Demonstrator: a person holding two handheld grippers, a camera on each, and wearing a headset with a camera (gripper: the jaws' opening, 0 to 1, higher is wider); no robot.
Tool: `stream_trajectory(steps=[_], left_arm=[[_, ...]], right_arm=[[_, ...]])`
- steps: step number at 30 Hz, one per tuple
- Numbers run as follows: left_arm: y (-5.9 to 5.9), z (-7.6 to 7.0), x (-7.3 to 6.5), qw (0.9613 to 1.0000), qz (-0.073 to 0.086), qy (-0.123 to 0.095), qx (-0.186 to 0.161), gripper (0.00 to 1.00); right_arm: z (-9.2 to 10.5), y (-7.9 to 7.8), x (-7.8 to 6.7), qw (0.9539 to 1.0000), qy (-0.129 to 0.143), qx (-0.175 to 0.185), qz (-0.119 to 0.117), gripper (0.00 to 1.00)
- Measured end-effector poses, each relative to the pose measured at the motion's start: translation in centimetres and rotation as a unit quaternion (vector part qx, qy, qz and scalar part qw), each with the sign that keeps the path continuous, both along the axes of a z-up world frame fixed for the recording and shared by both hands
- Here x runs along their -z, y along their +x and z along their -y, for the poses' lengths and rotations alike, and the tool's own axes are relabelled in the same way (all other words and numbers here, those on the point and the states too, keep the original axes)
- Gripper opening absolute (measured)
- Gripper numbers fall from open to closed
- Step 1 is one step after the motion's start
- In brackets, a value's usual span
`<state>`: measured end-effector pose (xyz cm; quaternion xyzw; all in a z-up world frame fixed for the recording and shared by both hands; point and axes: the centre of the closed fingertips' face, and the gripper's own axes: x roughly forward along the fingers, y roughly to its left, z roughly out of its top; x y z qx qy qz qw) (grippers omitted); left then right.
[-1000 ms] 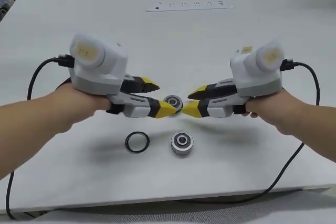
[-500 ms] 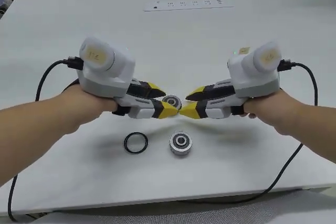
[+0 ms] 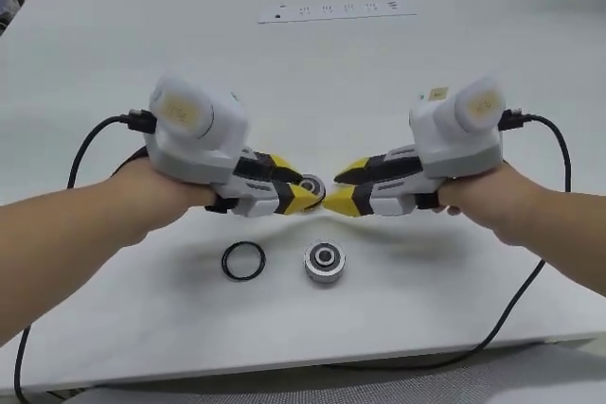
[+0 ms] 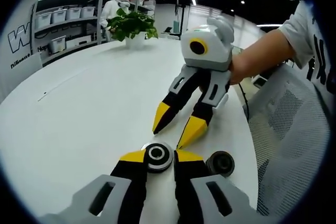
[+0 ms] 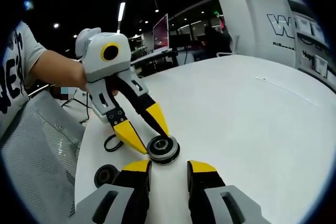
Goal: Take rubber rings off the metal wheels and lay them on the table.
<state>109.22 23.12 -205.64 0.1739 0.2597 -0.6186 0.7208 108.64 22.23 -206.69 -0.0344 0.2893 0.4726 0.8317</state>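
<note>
My left gripper [image 3: 305,192] is shut on a metal wheel [image 3: 309,184] that carries a dark rubber ring; the left gripper view has the wheel [image 4: 157,156] pinched between its yellow tips. Facing it from the right, my right gripper [image 3: 333,191] stands open with its tips just short of the wheel [image 5: 163,149]. Nothing sits between the right gripper's own tips [image 5: 169,167]. Below the grippers a loose black rubber ring [image 3: 243,260] lies flat on the table. A second metal wheel [image 3: 325,261] rests beside it.
The white table [image 3: 426,44] stretches far back, with a flat white power strip [image 3: 336,11] near its far side. Black cables [image 3: 530,290] trail from both grippers over the front edge. A potted plant [image 4: 131,24] and shelves stand beyond the table.
The left gripper's jaws have come together on the wheel and it has shifted slightly right. The right gripper has barely moved and stays open.
</note>
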Motion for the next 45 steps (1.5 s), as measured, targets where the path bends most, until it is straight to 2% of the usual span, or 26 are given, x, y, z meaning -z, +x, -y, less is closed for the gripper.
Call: stream_trajectory(steps=[4, 5, 9, 12, 32, 45], left_arm=[[0.2, 0.1, 0.1, 0.9998, 0.019, 0.009, -0.001, 0.1], [0.3, 0.0, 0.2, 0.9995, 0.029, 0.013, 0.001, 0.09], [0.2, 0.0, 0.1, 0.9993, 0.035, 0.016, 0.002, 0.08], [0.2, 0.0, 0.2, 0.9987, 0.046, 0.019, 0.007, 0.08], [0.4, 0.0, 0.1, 0.999, 0.043, 0.011, -0.004, 0.07], [0.5, -0.1, 0.1, 0.9991, 0.042, 0.008, -0.006, 0.07]], right_arm=[[-0.1, 0.1, -0.1, 1.0, 0.0, 0.0, 0.002, 0.25], [-0.1, 0.1, -0.2, 1.0, 0.001, 0.0, 0.001, 0.25], [-0.2, 0.2, -0.2, 1.0, 0.001, -0.001, 0.003, 0.25], [-0.3, 0.2, -0.3, 1.0, 0.001, -0.001, 0.004, 0.26], [-0.9, 0.8, -0.2, 0.9999, -0.001, 0.002, 0.01, 0.28], [-1.2, 0.6, -0.2, 0.9999, 0.004, -0.009, 0.011, 0.21]])
